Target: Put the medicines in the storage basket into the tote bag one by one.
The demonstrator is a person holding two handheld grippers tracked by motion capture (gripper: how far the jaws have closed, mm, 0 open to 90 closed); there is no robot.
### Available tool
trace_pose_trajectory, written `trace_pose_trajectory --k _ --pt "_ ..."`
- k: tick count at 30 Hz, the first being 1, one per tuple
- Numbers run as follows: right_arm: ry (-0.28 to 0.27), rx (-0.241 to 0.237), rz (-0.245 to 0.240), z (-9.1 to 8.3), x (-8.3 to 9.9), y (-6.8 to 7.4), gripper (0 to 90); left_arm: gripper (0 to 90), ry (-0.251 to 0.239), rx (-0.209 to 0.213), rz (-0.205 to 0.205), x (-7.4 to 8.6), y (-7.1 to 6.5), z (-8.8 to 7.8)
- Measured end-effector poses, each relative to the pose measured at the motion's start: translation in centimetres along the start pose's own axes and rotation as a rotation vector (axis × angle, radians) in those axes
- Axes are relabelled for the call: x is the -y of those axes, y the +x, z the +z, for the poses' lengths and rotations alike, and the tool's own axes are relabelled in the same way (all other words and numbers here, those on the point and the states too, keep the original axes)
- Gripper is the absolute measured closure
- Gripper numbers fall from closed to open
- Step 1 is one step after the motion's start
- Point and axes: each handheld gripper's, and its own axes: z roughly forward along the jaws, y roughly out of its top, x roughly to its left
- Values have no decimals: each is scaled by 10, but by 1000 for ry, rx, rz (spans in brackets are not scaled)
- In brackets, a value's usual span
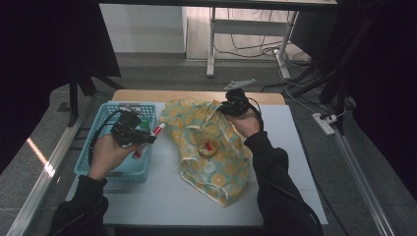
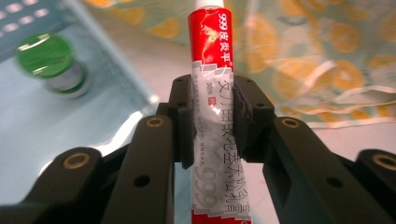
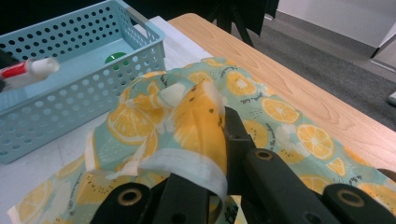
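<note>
Fingers (image 2: 243,116) grip tube (image 2: 212,93); bottle (image 2: 49,65), basket (image 1: 101,118) beside.

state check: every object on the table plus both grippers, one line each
left gripper: shut on ointment tube
ointment tube: clamped mid-body, capped, lifted over the basket's edge
right gripper: shut on bag's rim, holding it up
lemon-print bag: lying on the table, mouth lifted
blue basket: upright
green-capped bottle: capped, standing in the basket
tape roll: lying flat on the bag

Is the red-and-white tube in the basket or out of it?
Out: the left hand-held gripper holds the tube above the blue basket's rim.
</note>
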Motion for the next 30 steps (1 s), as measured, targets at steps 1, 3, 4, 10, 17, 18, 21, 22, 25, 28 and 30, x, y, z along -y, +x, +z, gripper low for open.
trace_pose_trajectory --k 1,3,4,10,17,18,21,22,25,28,30 --pt "0 0 0 0 0 0 898 715 1 11 9 -2 -4 2" --pt "-1 0 2 0 0 -1 898 715 3 28 28 -7 -12 6" --pt "-2 1 0 0 0 -1 898 715 9 33 39 -9 -16 9" --pt "-6 -1 -2 -2 -1 0 898 715 28 64 90 -22 -39 27" --pt "-4 -3 -2 -2 0 0 897 714 34 100 123 -38 -59 51" --pt "-4 -3 -2 -2 0 0 897 714 34 103 126 -40 -62 54" --pt "-3 -4 0 -1 1 0 897 714 43 107 146 -48 -71 64" --pt "-2 -3 0 -1 2 0 898 714 44 108 151 -51 -75 67" --pt "-2 -5 0 -1 2 0 898 714 40 113 166 -60 -83 76" --pt "-2 -6 2 -2 2 0 898 714 42 109 175 -68 -89 83" --pt "-2 -6 0 -2 1 0 898 714 45 110 176 -73 -91 88"
